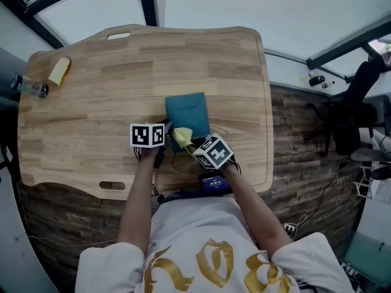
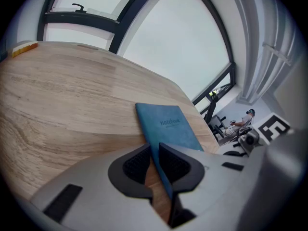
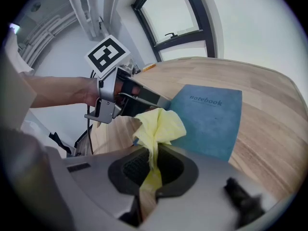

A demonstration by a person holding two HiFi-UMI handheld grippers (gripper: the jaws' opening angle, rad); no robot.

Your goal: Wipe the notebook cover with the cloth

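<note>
This is looking like an office or lab workroom. A wooden desk (image 1: 73, 102) is standing on a plank floor (image 1: 293, 133), and tall dark-framed windows (image 2: 183, 37) are running along the far side. A black office chair (image 1: 351, 112) is sitting to the right, pipes (image 3: 91, 8) are climbing the wall, and a person (image 2: 239, 124) is sitting far off.

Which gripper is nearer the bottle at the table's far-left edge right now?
Left. The left gripper clamps the notebook at its left edge, on the side of the bottle. The right gripper, holding the yellow cloth, sits farther right over the notebook's near end.
</note>
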